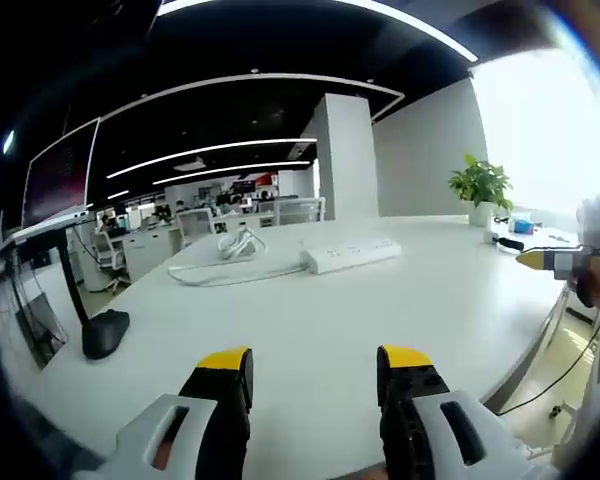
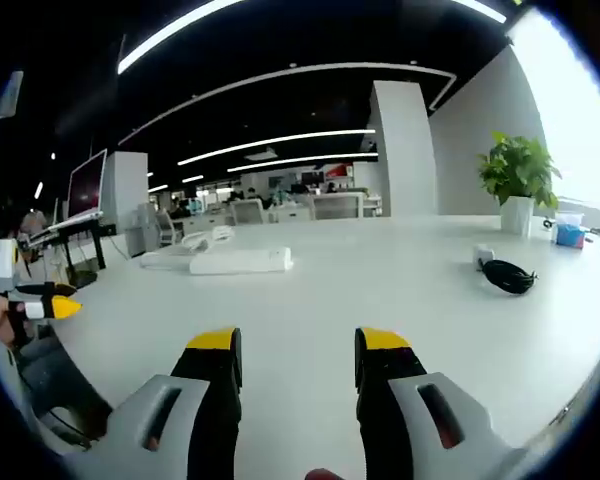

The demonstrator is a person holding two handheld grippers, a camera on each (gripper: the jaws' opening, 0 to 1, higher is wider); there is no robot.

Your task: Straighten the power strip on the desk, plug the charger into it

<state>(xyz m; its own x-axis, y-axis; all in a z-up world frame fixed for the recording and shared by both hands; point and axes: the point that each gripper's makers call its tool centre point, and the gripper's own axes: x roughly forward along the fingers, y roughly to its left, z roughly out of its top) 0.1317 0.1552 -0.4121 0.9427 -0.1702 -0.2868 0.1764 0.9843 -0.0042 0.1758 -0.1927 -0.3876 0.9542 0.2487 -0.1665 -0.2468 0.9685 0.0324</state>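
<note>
Left claw (image 1: 315, 375) and right claw (image 2: 298, 355) both hang apart and empty over the bare near tabletop (image 1: 360, 310), so I judge nothing begun. Farther off, the power strip (image 1: 352, 254) lies aslant with its coiled cord (image 1: 235, 245); the black charger (image 2: 507, 276) rests well apart, unplugged. Beyond stands a potted plant (image 2: 520, 180).

We are in an open-plan office. Long light strips (image 1: 230, 148) run across a dark ceiling, and beyond the broad white surface (image 1: 310, 320) we see rows of desks with office chairs (image 2: 247, 210) and screens. A square white column (image 2: 403, 150) rises in the middle of the floor. To one side a large monitor (image 1: 58, 172) stands on an arm, and a potted plant (image 2: 520, 180) sits by the bright window (image 1: 550, 130).
</note>
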